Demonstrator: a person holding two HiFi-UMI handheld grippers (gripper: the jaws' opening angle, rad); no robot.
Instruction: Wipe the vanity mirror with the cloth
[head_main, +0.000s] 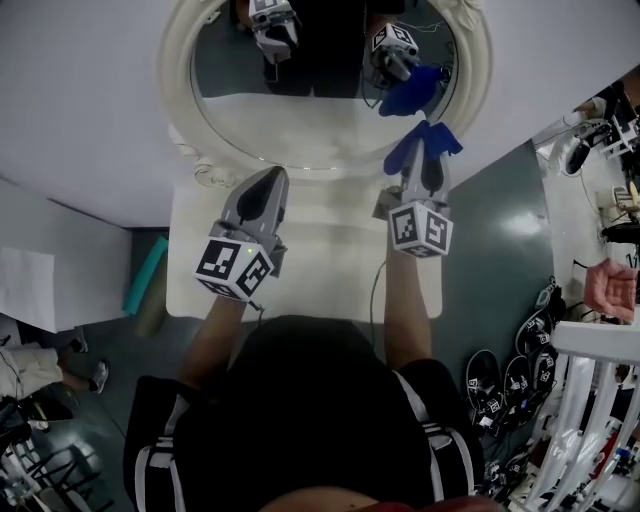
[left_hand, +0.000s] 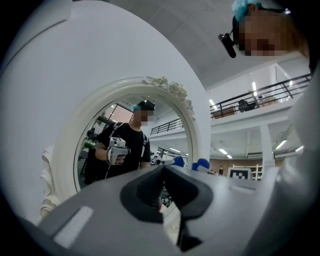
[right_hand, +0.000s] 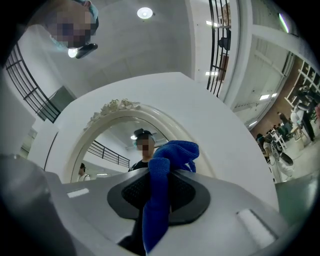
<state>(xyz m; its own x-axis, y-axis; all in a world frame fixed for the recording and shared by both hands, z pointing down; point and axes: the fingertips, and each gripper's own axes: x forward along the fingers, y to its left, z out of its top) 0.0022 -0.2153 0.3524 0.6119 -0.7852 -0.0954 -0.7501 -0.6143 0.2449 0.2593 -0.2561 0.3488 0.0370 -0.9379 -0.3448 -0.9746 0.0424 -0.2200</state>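
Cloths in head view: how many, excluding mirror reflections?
1. The blue cloth is clamped in the right tool, by the mirror's lower right rim. The blue patch in the glass is its reflection.

A small pale rectangular table (head_main: 320, 262) is seen from steeply above, set on a dark grey-green floor (head_main: 485, 265). An oval vanity mirror (head_main: 176, 90) in an ornate white frame is stood at the table's far edge, its lower rim meeting the tabletop. On the floor, just beside the table's left edge, a long teal object (head_main: 147, 275) is laid at a slant; what it is cannot be told.
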